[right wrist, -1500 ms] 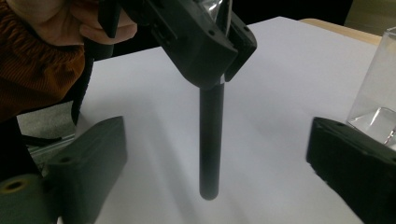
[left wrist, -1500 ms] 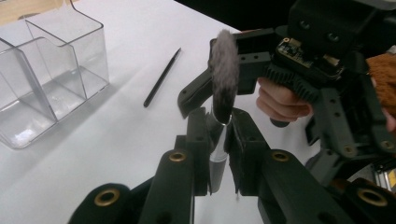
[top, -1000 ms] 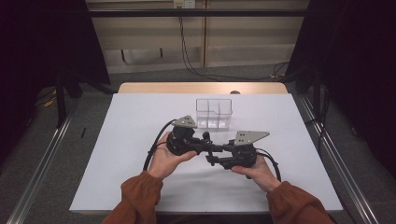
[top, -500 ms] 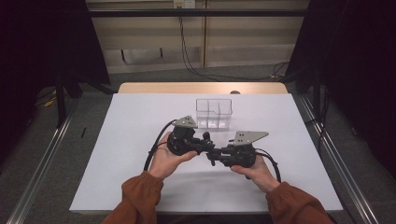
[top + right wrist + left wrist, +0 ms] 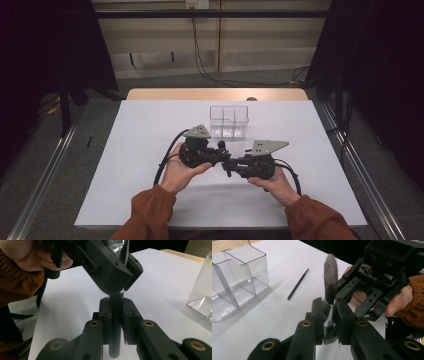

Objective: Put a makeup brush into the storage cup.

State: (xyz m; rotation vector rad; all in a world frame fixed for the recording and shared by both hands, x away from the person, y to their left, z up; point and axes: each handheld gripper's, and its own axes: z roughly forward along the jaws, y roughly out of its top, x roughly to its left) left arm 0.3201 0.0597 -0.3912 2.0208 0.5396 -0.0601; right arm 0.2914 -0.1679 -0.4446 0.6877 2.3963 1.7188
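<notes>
**Two grippers, one brush**

Two black grippers meet at the centre of the high view, both clamped on a grey-bristled makeup brush with a silver ferrule (image 5: 330,287). The left gripper (image 5: 329,315) pinches the ferrule, bristles upward; the right gripper (image 5: 116,312), whose jaws have just been closing, grips the dark handle. A clear plastic compartment box (image 5: 228,120) stands above them on the white counter (image 5: 125,165). A thin black stick (image 5: 298,284) lies beside the box.

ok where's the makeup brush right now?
In the left gripper view the makeup brush stands upright, its metal ferrule clamped in the left gripper. The right gripper grips its dark handle, in front of the clear organizer.
</notes>
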